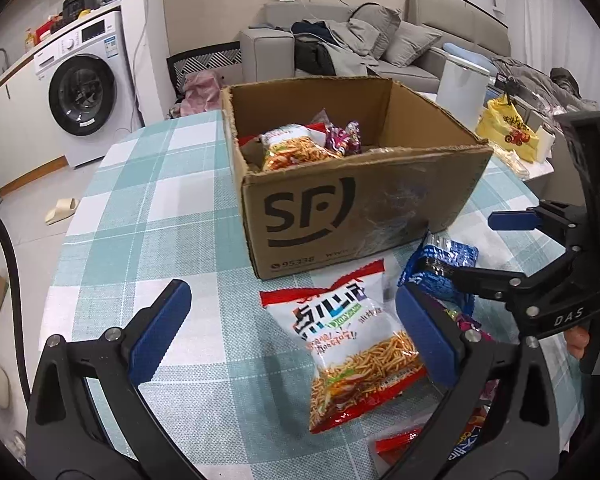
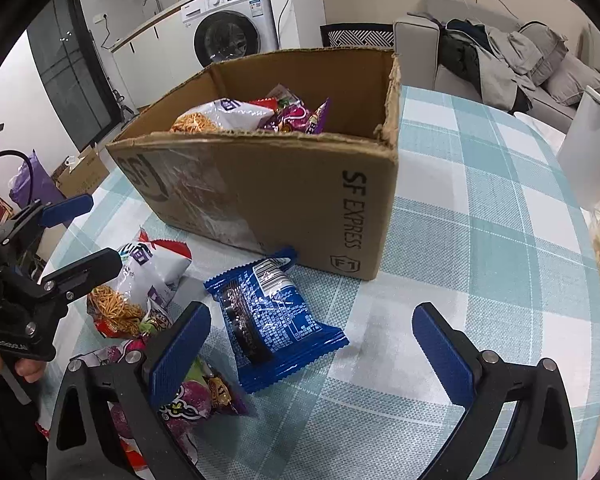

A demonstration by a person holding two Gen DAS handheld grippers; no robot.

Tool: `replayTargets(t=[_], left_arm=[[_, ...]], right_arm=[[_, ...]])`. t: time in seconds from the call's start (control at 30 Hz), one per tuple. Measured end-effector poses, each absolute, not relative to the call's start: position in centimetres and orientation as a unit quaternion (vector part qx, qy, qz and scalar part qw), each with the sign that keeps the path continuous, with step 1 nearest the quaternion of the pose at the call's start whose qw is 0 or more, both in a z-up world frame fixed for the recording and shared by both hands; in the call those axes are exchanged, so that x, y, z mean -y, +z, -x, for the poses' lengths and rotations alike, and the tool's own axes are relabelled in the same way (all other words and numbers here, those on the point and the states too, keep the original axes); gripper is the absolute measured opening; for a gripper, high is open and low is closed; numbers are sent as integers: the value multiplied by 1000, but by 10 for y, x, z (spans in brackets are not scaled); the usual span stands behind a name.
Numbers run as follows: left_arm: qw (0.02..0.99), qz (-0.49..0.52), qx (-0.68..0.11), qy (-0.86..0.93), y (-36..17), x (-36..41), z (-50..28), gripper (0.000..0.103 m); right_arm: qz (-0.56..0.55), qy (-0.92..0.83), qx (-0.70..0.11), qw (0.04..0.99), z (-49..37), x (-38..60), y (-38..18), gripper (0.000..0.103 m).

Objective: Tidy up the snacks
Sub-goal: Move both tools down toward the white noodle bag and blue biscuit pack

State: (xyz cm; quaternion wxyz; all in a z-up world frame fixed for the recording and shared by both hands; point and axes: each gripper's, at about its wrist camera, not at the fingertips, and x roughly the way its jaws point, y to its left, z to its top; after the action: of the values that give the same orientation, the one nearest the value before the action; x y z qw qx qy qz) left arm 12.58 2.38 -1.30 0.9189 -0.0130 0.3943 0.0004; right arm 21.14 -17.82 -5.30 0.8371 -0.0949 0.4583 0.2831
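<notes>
My left gripper (image 1: pixel 292 334) and right gripper (image 2: pixel 312 350), fingers spread wide and empty, hover over a light, crinkly noodle-snack bag (image 1: pixel 348 344), best pinched at its sealed edge.

washing machine (image 1: pixel 82 94) | grey sofa (image 1: pixel 428 32) | checked tablecloth (image 1: pixel 140 216) | slipper (image 1: pixel 62 210)

Home: sofa (image 1: pixel 416 40), washing machine (image 1: pixel 80 84), checked tablecloth (image 1: pixel 148 216).

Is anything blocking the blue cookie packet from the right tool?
No. The open right tool hovers over the blue cookie packet, with only bare checked tablecloth around. The brown cardboard box stands just behind, open on top.
</notes>
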Motion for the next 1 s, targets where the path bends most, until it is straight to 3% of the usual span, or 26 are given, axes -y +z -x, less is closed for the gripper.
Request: replayTargets(t=[0.83, 1.0], left_arm=[[883, 78, -462, -28, -52, -28, -146, 101], [880, 75, -467, -45, -55, -26, -146, 90]], right_arm=[[103, 268, -481, 828, -227, 174, -77, 103], [104, 272, -480, 828, -228, 176, -77, 103]])
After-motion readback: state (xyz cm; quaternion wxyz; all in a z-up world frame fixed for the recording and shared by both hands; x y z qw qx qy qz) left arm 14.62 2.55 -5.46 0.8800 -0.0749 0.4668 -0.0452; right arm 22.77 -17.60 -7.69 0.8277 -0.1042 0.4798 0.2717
